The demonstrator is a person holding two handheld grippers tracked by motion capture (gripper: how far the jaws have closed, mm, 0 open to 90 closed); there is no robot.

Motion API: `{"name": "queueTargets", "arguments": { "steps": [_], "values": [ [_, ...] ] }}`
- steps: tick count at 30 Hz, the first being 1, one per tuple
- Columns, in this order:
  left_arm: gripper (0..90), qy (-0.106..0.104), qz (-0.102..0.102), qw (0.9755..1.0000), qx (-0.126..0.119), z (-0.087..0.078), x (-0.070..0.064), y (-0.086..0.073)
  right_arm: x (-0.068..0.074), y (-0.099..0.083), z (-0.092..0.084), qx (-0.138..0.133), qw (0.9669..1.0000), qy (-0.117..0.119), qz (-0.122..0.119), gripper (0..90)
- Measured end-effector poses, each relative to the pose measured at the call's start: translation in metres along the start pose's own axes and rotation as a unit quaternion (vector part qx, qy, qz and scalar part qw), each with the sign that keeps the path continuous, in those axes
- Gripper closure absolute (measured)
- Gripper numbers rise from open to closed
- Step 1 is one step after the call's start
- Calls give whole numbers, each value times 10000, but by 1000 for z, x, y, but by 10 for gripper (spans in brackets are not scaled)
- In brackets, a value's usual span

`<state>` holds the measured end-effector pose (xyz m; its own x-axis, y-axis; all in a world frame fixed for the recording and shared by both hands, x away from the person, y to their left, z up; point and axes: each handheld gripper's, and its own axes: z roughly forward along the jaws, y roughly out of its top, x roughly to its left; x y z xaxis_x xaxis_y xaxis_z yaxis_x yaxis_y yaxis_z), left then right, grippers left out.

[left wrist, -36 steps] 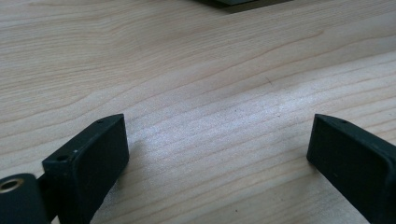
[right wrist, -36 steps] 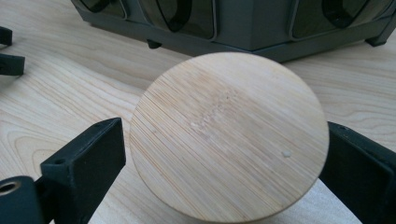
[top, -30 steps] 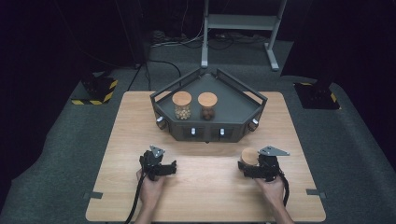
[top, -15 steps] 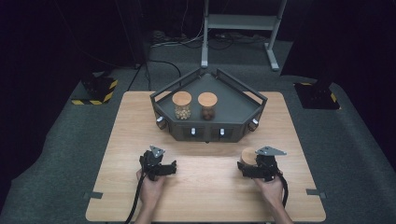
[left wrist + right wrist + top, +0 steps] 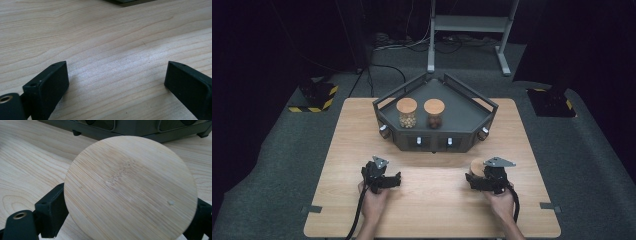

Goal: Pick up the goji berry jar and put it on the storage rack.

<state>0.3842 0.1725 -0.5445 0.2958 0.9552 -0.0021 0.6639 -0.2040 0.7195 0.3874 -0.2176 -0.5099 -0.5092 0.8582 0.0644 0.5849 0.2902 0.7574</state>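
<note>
Right hand-held gripper closing just now around a round bamboo-lidded jar, jaws flanking the lid, contact unclear, low on the pale wooden tabletop. Left hand-held gripper spread wide, holding nothing. Beyond, dark angular tray.

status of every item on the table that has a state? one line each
Left gripper: open, nothing between the jaws, low over the bare table.
Right gripper: jaws have just been closing around a jar; contact hidden under the lid.
Jar at right gripper: upright on the table, wooden lid on.
Pale-filled jar: upright in the tray, lid on.
Dark-filled jar: upright in the tray, lid on.
Tray: holds two jars.
</note>
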Motion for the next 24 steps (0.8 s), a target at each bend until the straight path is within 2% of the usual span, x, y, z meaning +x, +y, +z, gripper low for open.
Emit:
{"name": "queueTargets", "arguments": {
  "steps": [13,24],
  "values": [
    [56,-1,1,10000,-1,0,0,0,1,0,1,26,9999,-84,-48,169],
    [56,-1,1,10000,-2,0,0,0,1,0,0,-22,9997,-229,-73,244]
  ]
}}
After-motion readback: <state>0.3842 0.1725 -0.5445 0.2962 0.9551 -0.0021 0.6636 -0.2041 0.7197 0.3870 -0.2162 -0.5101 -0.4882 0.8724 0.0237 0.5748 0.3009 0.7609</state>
